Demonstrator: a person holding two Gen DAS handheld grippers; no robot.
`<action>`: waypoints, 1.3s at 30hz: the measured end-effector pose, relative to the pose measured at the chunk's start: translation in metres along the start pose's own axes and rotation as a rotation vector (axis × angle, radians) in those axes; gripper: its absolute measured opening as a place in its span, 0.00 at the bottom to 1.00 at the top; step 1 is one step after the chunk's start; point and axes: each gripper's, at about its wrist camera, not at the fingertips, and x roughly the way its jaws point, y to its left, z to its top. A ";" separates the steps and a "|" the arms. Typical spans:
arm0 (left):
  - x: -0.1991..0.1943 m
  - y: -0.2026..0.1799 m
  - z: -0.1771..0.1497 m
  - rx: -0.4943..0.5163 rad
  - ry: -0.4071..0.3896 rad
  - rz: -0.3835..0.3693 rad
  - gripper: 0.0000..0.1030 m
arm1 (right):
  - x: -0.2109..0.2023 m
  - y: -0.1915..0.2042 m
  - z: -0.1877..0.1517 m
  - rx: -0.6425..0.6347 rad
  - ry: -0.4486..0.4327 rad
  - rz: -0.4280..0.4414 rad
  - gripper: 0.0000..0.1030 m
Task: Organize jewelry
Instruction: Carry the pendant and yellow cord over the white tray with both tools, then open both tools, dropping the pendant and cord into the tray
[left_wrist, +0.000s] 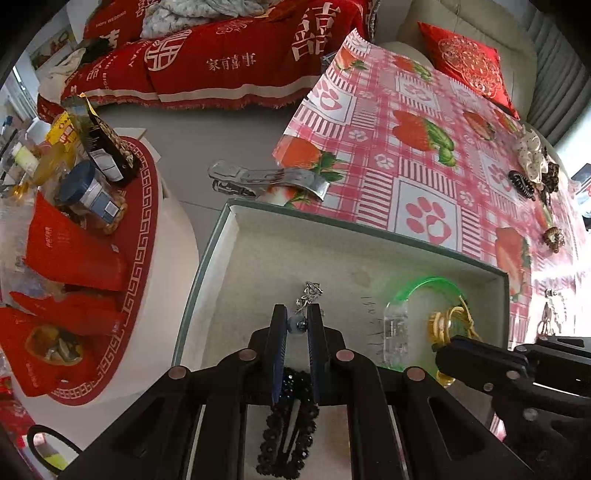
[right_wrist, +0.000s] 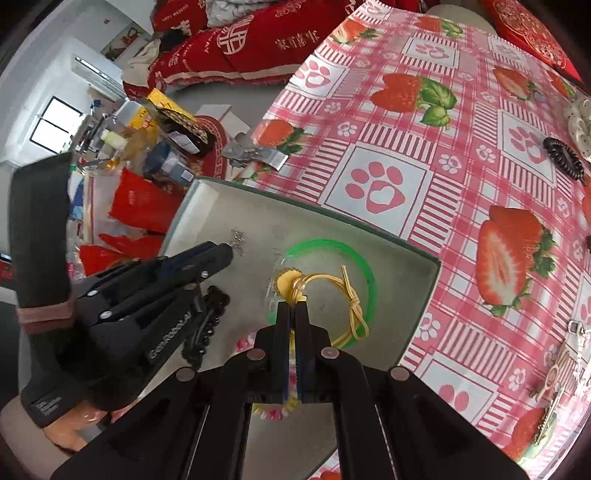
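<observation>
Two pairs of black tongs point steeply down into a shallow grey tray (left_wrist: 369, 258), which sits at the near corner of a worktop (left_wrist: 424, 147) covered in a pink strawberry-and-paw-print cloth.

The left tongs (left_wrist: 297, 325) pinch a small blue-grey bead with a silver charm chain (left_wrist: 308, 295) trailing out past the tips toward the tray's far wall. The bead is held above the tray floor, over the tray's left half. Just under those tongs, nearer the tray's near edge, a black beaded hair clip (left_wrist: 291, 424) lies lengthwise along the tongs' own line.

The right tongs (right_wrist: 294, 314) are pressed together on a yellow cord (right_wrist: 332, 284), which loops away from the tips toward the tray's right wall and ends in a knot. The cord carries a round yellow scalloped charm (right_wrist: 288, 282) just beyond the tips. All this sits inside a green bangle (right_wrist: 354, 258) lying flat in the tray's right half.

Judging by this, both pieces are already over the tray, so letting go looks like the next move; each hand is nearest its own piece.

The right wrist view shows the left tongs (right_wrist: 225, 251) from the side, with a dark sleeve (right_wrist: 40, 236) behind them. The left wrist view shows more hair ties (left_wrist: 535, 166) at the cloth's far edge, well apart from the tray.
</observation>
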 end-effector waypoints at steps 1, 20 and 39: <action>0.002 0.000 0.000 0.005 0.004 0.005 0.17 | 0.004 -0.001 0.000 0.002 0.007 -0.004 0.02; -0.011 -0.009 -0.006 0.058 -0.002 0.033 0.17 | -0.008 -0.010 0.000 0.075 -0.037 0.037 0.31; -0.056 -0.025 -0.032 0.088 -0.032 0.055 1.00 | -0.081 -0.037 -0.059 0.213 -0.109 0.051 0.48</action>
